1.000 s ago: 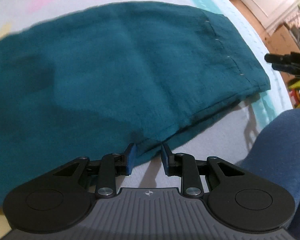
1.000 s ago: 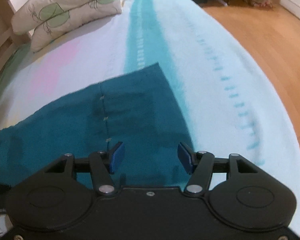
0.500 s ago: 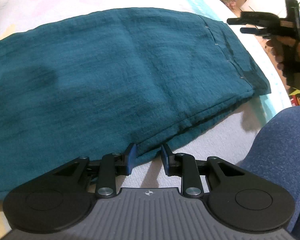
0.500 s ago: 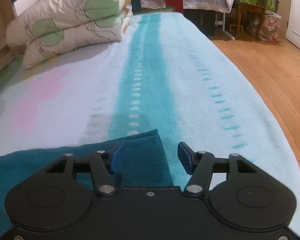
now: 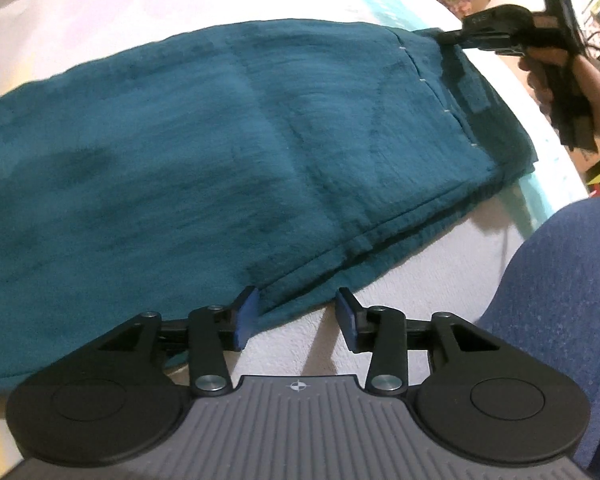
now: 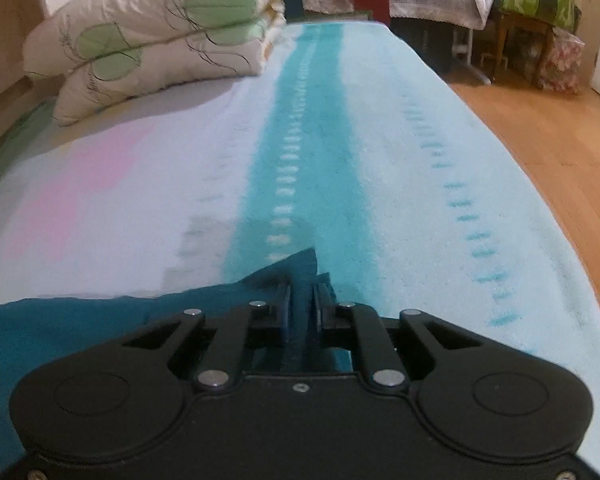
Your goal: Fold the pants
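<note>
Gripping stage of the first fold, by the look of it. Starting on the left: left gripper [image 5: 296, 314] parked low at the near edge of the pants [image 5: 220, 168], blue pads spread fairly wide, nothing pinched yet. Hem edge sits right between and just ahead of the pads, one pad already touching the cloth, the other over bare bedspread [image 5: 80, 32]. Teal pants laid flat straight ahead of that claw, long axis running across the view, legs trailing off to the left, waistband end off to the right with the little white stitch marks. Blue-clad knee [image 5: 560, 300] just to the claw's right.

Further right: right gripper [image 6: 302, 308] clamped tight on the far corner of the waistband, a fold of teal cloth poking up between and just past the narrow jaws. From the left camera, same claw seen biting that far right corner. Beyond it, just striped bedspread and stacked pillows [image 6: 152, 44] well ahead to the left.

Next move, probably: close the left claw on the near edge, then lift both together and carry the waist end leftward over the legs. Needs an even lift or the thin cloth sags and skews.
</note>
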Demonstrator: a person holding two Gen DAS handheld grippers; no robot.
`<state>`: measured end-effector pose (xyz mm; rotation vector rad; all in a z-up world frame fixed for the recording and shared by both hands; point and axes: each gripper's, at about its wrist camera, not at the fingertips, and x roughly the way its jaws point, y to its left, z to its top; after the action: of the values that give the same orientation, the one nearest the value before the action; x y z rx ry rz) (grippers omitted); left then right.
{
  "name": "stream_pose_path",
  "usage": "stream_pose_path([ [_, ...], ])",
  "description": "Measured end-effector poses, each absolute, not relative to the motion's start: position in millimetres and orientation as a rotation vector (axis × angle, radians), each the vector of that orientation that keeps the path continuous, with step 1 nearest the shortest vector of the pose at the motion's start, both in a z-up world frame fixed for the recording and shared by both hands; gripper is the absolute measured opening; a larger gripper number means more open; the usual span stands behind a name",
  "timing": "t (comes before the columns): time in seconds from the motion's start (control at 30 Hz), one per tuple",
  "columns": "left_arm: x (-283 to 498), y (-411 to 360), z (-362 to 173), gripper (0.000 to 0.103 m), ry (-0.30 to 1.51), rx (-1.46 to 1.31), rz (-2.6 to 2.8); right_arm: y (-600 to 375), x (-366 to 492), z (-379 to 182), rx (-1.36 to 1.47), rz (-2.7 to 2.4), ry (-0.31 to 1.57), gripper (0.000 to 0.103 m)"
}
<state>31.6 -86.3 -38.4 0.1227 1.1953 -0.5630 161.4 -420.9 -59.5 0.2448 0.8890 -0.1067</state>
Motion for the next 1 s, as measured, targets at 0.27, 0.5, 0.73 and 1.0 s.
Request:
stream_pose_path([
  [0.27,31,-86,-37,0.042,1.190,0.110,-0.543,-442,118,-47,0.435,-0.038,0.883,0.056],
  [0.5,34,-86,-37,0.042,1.205,0.078,-0.522,-449,61,-56,0.452,-0.015,0.973,0.060],
  [0.73,32,-90,-38,0.042,1.195,0.076,-0.495,-452,43,-75,0.552,0.073,0.996,0.063],
  [1.0,32,-88,-36,0.042,1.199,0.062,-0.482,-462,69,-96,0.823,0.161,0.897,0.057],
])
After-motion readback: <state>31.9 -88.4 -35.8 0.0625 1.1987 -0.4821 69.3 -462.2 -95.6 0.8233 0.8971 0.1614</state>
